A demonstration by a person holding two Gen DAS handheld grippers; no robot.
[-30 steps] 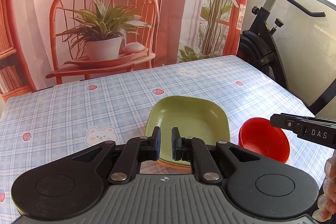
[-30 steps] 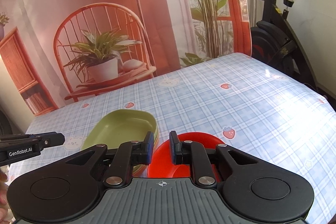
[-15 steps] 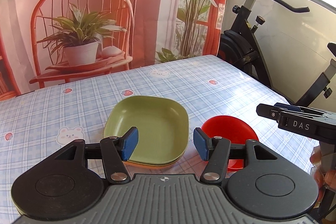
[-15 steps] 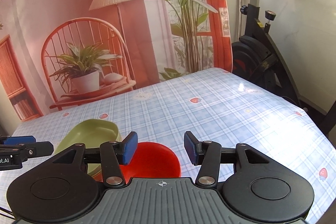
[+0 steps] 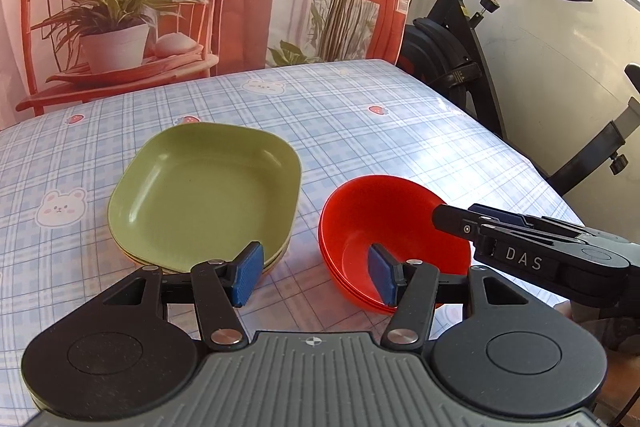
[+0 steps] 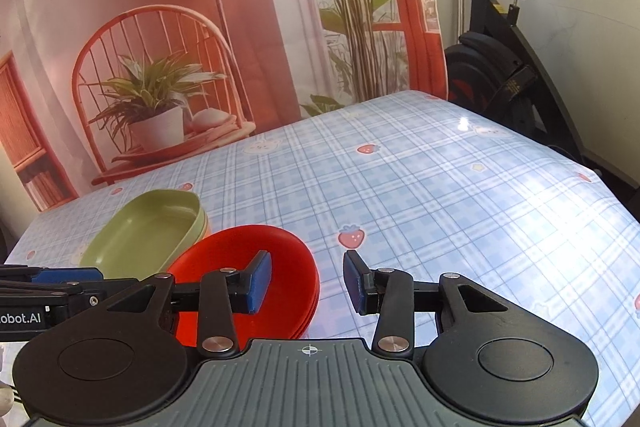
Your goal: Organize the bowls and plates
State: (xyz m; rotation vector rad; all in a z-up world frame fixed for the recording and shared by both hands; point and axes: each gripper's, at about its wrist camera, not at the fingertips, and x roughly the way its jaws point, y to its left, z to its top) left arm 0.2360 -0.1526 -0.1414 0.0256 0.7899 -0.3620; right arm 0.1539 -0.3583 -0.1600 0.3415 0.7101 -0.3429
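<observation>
Green plate stack [image 5: 204, 195] sits left on the plaid worktop [image 5: 400, 147]; orange rim shows under the green ones, count unclear. Just beside it on the right, apart, red bowl stack [image 5: 392, 239], nested, looks like 2 or 3.

Left gripper [image 5: 316, 275] hangs low over the near gap between both stacks, jaws wide apart, holding nothing. Right gripper [image 6: 308, 287] is also spread wide, empty, left pad over the red bowls' near rim, right pad over bare cloth.

Judged step: stacking looks done, both stacks grouped by kind, both grippers free of them. Next move probably just lifting clear straight back without clipping the bowl rim, or nudging the stacks into line if required.
</observation>
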